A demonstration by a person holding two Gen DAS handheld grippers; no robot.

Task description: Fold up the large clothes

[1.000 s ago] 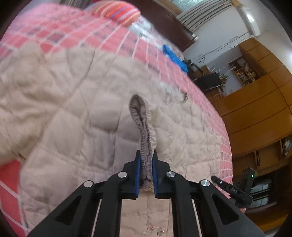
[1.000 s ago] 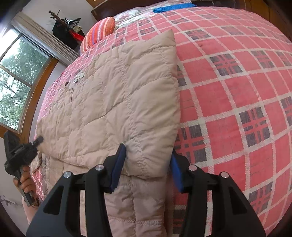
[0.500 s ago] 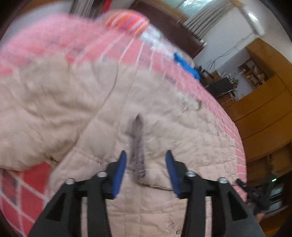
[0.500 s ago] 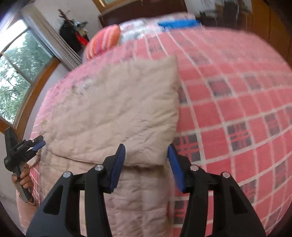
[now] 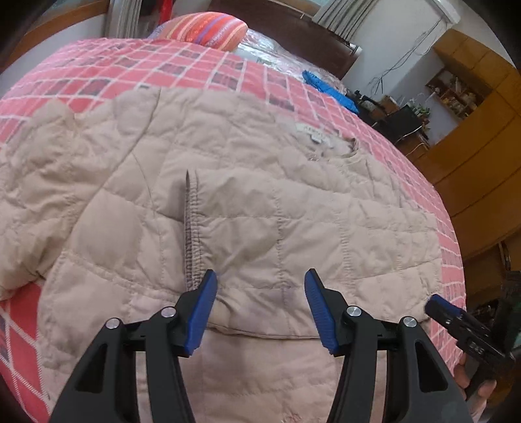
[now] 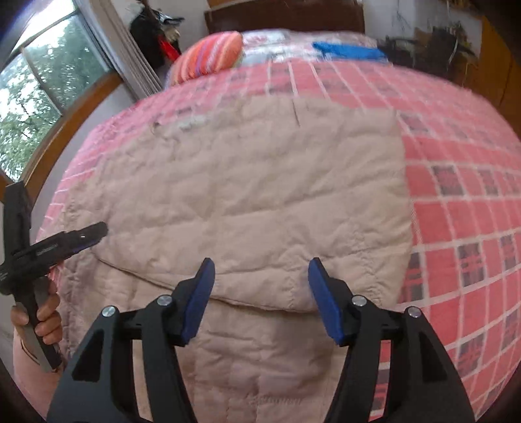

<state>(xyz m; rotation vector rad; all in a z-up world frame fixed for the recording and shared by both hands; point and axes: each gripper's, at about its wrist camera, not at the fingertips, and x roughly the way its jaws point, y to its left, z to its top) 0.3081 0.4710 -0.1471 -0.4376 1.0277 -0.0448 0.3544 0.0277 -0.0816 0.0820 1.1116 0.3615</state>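
Jacket (image 5: 260,201): sleeves folded in, lying on bed (image 5: 182,68).
Left gripper (image 5: 260,306): jaws wide, empty.
Right gripper (image 6: 260,293): jaws wide, empty.
Risk: puffy quilting may spring open, unpinned.

1. The left wrist view looks forward between the spread jaws of the left gripper (image 5: 260,306), down at a slant over the beige quilted jacket (image 5: 260,211) on the bed (image 5: 130,65), close above the cloth — facing the headboard end and a wooden cabinet (image 5: 482,146) at right.
2. The right wrist view sits just as near behind the right gripper (image 6: 260,299), facing the same end, with a window (image 6: 35,97) at left.
3. Both share the jacket, the striped pillow (image 5: 208,29) and the blue cloth (image 5: 329,91) — and each catches the other gripper at its edge.
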